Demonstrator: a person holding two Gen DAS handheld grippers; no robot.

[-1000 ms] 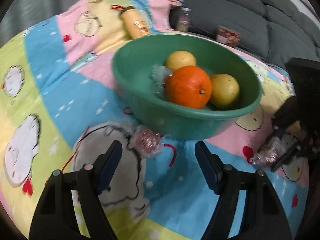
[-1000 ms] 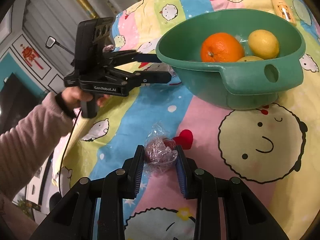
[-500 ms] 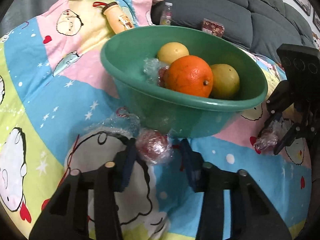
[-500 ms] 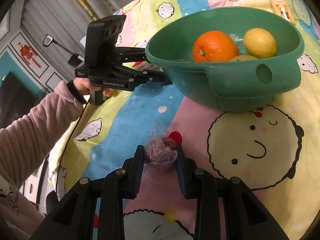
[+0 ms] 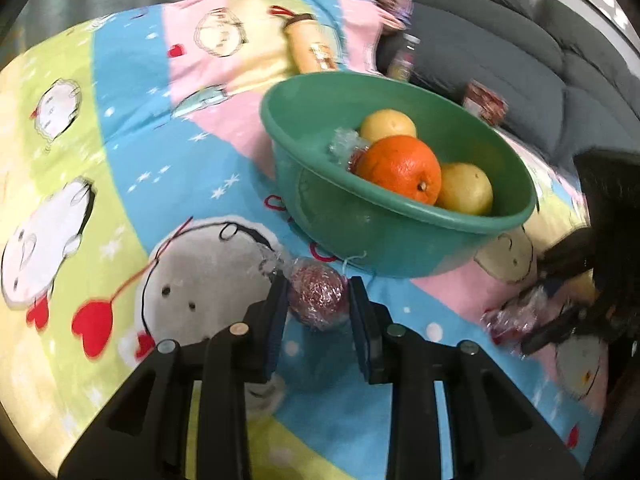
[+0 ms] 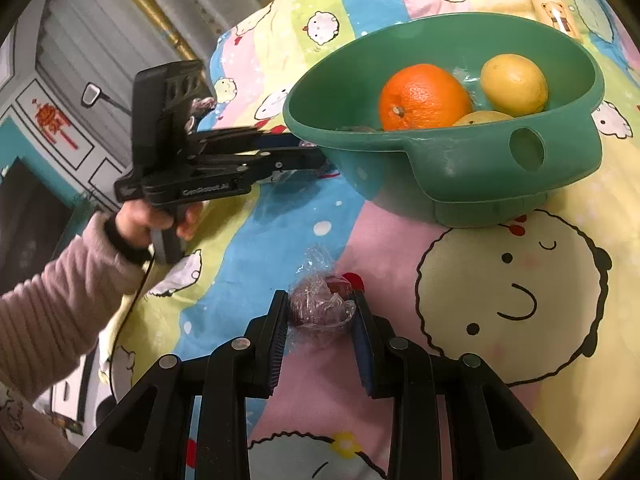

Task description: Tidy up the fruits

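Note:
A green bowl [image 5: 400, 236] stands on the cartoon blanket and holds an orange [image 5: 400, 168], two yellow fruits [image 5: 466, 188] and a wrapped fruit [image 5: 346, 148]. My left gripper [image 5: 318, 296] is shut on a plastic-wrapped red fruit [image 5: 318, 294], just in front of the bowl. My right gripper [image 6: 322, 306] is shut on another wrapped red fruit [image 6: 320, 306], held over the blanket in front of the bowl [image 6: 460, 168]. The left gripper also shows in the right wrist view [image 6: 304, 152], beside the bowl's left wall.
A yellow bottle [image 5: 312, 48] lies on the blanket behind the bowl. A small jar [image 5: 402, 64] and a red box [image 5: 484, 102] sit on the grey sofa [image 5: 500, 60] at the back. The blanket [image 5: 132, 160] spreads to the left.
My left gripper has closed on the wrapped red fruit and pulled back a little from the bowl. My right gripper keeps its wrapped fruit and has shifted slightly.

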